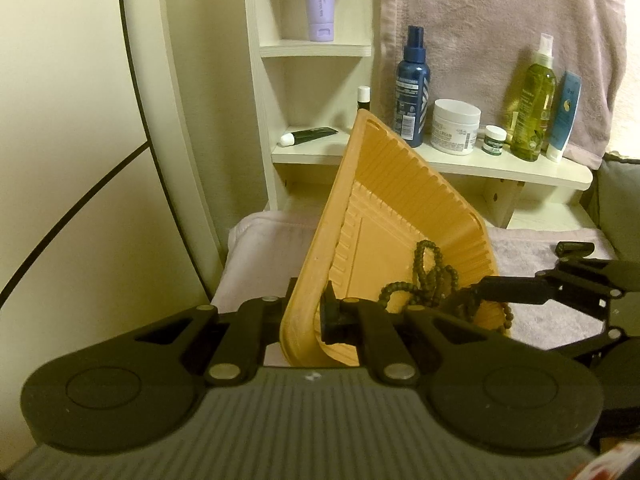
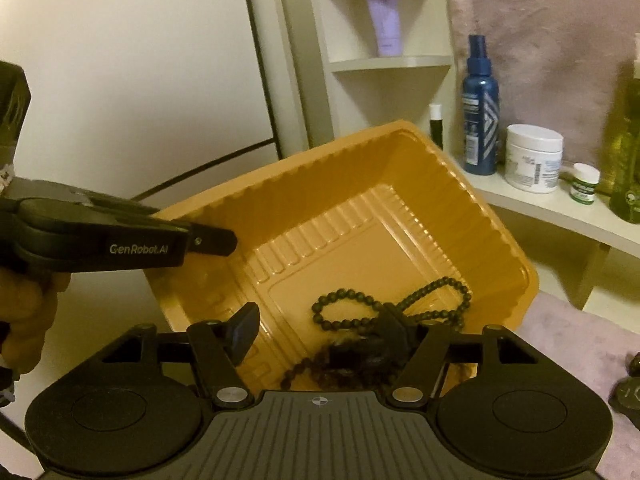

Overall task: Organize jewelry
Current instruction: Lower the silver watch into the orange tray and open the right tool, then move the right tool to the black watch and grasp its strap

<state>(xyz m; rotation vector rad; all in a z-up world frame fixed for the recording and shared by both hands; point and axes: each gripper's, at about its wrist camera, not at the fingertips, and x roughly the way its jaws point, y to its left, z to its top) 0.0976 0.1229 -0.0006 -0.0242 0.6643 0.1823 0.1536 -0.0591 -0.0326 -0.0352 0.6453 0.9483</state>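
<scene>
Orange tray [image 2: 360,216] tilted up off the pink towel [image 1: 560,320], left gripper [image 1: 308,316] clamped on its rim. Right gripper [image 2: 320,332] inside the tray, jaws apart, gripping nothing. Dark bead strand [image 2: 400,304] lies on tray floor at lower end.

Warm, yellowish indoor light in both views, kinda dim, with lots of grain and a soft, low-res look. The left wrist view is the sharper one: labels on the blue spray bottle [image 1: 412,88] are almost readable. The right wrist view is smeary, worst toward 3 o'clock, where the green bottle [image 2: 628,152] is a blur. The orange tray [image 2: 320,184] shows a slight sheen on its ridges. Heavy fisheye bending everywhere, and dark vignette corners at 1 and 11 o'clock.
</scene>
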